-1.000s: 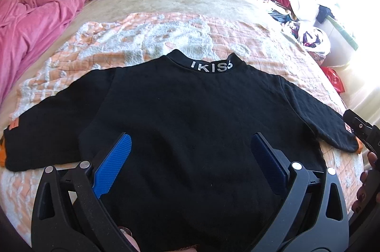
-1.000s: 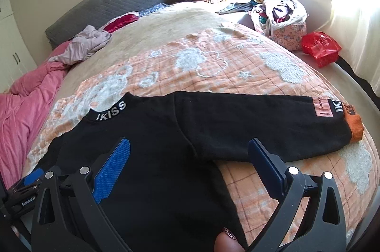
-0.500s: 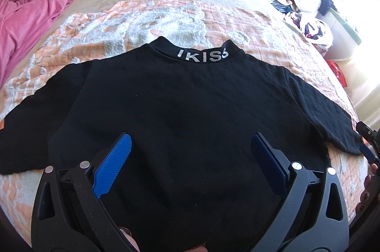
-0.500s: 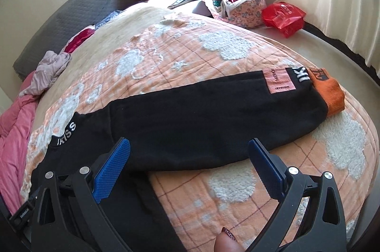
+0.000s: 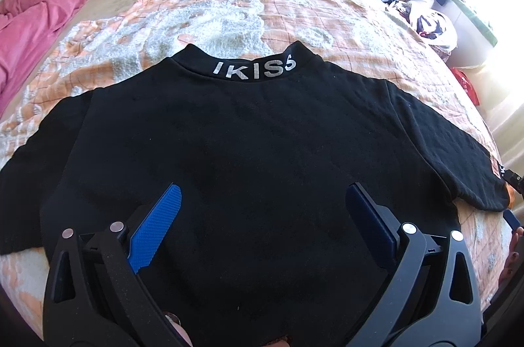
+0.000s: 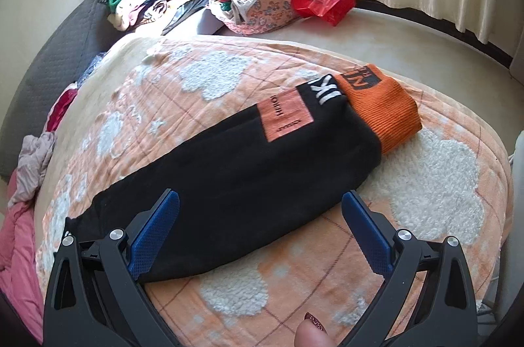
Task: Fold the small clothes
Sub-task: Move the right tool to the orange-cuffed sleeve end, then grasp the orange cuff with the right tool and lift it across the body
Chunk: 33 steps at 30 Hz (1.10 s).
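Black knit sweatshirt with a white-lettered collar (image 5: 255, 150) lies flat, back up, on the orange-and-white quilted bedspread (image 6: 435, 183), sleeves spread left and right. Risk: a one-sided grab of the right sleeve with its orange ribbed cuff (image 6: 383, 114) may drag the body askew or bunch the soft knit. Left tool (image 5: 262, 212) wide, holding nothing, over the body's near part. Right tool (image 6: 260, 219) wide, empty, over the sleeve.

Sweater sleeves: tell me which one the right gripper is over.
The sleeve ending in the orange cuff, with the orange patch. The open right gripper hovers above it; the other sleeve lies across the black sweater.
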Available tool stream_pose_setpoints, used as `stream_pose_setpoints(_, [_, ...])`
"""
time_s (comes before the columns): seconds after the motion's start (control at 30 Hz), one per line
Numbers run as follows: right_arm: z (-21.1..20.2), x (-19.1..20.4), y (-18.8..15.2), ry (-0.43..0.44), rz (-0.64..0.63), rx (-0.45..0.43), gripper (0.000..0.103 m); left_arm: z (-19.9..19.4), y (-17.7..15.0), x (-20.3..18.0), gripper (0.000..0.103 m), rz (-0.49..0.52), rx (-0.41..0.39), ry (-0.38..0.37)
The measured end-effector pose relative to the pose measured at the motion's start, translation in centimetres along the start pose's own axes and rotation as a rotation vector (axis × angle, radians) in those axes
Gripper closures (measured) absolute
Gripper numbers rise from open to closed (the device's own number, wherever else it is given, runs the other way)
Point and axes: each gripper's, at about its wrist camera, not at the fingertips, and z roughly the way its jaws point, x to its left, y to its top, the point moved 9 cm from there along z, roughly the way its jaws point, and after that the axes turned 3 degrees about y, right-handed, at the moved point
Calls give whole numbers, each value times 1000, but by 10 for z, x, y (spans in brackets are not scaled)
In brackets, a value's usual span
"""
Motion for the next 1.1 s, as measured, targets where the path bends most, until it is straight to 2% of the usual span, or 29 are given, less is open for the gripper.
stream_pose_setpoints(0.23, [15, -32, 11, -52, 110, 11, 4, 11, 9, -5, 8, 2, 9, -2])
stream_pose_setpoints(0.43, [27, -41, 25, -49, 166, 0, 4, 21, 14, -6, 8, -3, 24, -4])
stream_pose_setpoints(0.57, [33, -44, 42, -23, 218, -40, 5, 25, 12, -5, 8, -2, 33, -8])
stream_pose_setpoints(0.63, [35, -44, 47, -29, 221, -53, 14, 25, 12, -2, 8, -2, 34, -9])
stream_pose_setpoints(0.67, [36, -45, 49, -39, 216, -58, 29, 24, 12, 0, 8, -3, 33, -7])
stream_pose_setpoints(0.7, [36, -44, 49, -36, 215, -61, 38, 23, 12, 1, 8, -5, 32, -6])
stream_pose_setpoints(0.73, [37, -43, 50, -34, 210, -62, 42, 23, 12, 4, 8, -9, 30, -5])
stream_pose_setpoints(0.8, [37, -40, 51, -15, 202, -69, 65, 21, 13, 8, 8, -22, 26, -8])
stream_pose_setpoints(0.87, [34, -33, 53, 29, 192, -82, 75, 20, 15, 11, 8, -32, 23, -13])
stream_pose_setpoints(0.97, [24, -10, 57, 101, 135, -124, 80, 16, 16, 14, 8, -51, 18, -30])
stream_pose_setpoints(1.1, [9, 32, 56, 216, 30, -157, 81, 11, 16, 16, 8, -66, 13, -45])
